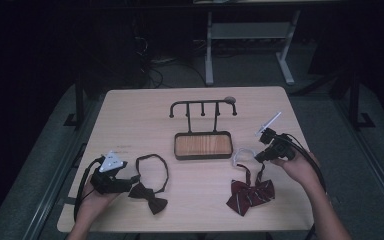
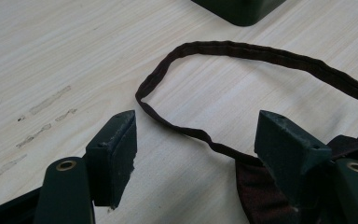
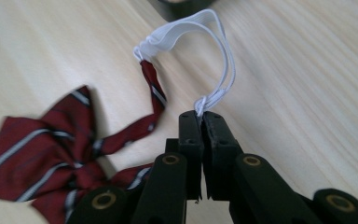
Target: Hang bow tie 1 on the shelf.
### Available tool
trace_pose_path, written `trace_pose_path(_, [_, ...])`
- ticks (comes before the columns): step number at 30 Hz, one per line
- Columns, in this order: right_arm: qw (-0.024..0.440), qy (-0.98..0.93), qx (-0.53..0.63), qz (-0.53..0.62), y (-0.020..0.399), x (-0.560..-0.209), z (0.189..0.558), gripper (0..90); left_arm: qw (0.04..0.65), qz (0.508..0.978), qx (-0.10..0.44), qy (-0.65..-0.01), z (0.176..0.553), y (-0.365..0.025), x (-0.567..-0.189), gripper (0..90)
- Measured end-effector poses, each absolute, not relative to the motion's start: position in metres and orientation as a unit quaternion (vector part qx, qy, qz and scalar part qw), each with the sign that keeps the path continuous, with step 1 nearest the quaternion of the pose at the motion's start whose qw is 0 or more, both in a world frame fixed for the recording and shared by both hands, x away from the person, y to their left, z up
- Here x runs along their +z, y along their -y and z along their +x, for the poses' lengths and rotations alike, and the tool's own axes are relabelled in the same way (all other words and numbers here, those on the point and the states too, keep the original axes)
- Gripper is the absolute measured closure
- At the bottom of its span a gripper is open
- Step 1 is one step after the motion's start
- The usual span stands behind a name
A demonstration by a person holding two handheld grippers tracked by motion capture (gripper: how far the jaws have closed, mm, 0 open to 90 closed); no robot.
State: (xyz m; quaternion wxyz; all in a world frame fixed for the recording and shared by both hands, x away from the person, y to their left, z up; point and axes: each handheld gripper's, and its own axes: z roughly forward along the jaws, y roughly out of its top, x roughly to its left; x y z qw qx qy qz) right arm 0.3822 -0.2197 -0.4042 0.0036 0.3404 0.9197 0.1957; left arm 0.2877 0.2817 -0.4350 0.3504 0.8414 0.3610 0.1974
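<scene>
Red striped bow tie [image 3: 51, 154]: lies near the table's front-right corner, its bow flat on the wood, its white elastic loop [image 3: 200, 42] pulled up off the surface.
Right gripper [image 3: 201, 117]: jaws pressed together on the elastic loop — pinched at the band, likely so the loop hangs open for a hook.
Dark bow tie [image 1: 149, 195]: near the front-left corner, its dark strap [image 2: 242, 51] spread in an open ring on the table [image 1: 130, 115].
Left gripper [image 2: 196, 140]: jaws apart, resting just beside the dark bow, one side of the strap running between them — it clamps nothing, and looks poised for its own pick.
Hook stand [image 1: 203, 107]: toward the back edge, middle; all its pegs bare.
Tray [image 1: 203, 145]: the stand's wood-lined base, nothing in it.
</scene>
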Motion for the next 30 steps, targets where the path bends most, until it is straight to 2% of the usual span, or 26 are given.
trace_pose_path(9, [-0.022,-0.921,0.233,0.31,0.219,-0.38,0.377,86.0,0.35,0.842,0.197,-0.361,0.288,-0.282,-0.435,30.2])
trace_pose_path(30, [-0.022,-0.929,0.252,0.27,0.214,-0.341,0.372,86.0,0.35,0.842,0.196,-0.361,0.288,-0.281,-0.435,30.1])
